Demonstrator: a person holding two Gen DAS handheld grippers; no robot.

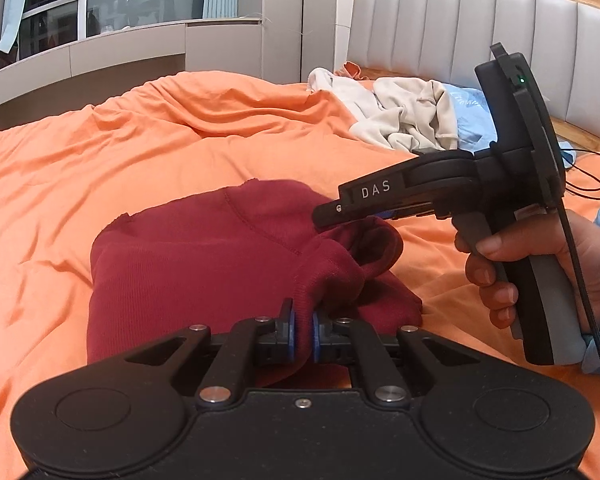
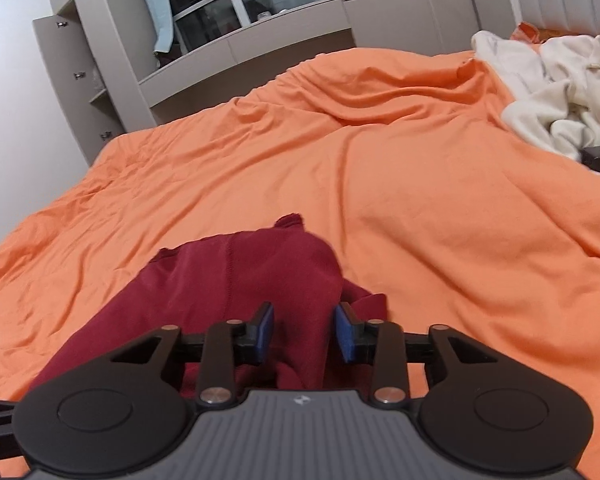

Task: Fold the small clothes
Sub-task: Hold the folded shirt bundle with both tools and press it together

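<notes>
Clamping dark red garment [image 1: 204, 272] folds, left gripper [image 1: 303, 330] and right gripper [image 2: 303, 334] could lose bunched cloth, spoiling the fold.

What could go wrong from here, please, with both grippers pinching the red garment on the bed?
1. The left gripper pinches only a thin fold of the red garment; it may slip out when pulled.
2. The right gripper holds a thick bunch, so layers could fold unevenly.
3. The black cable hanging by the right hand might snag the cloth.
</notes>
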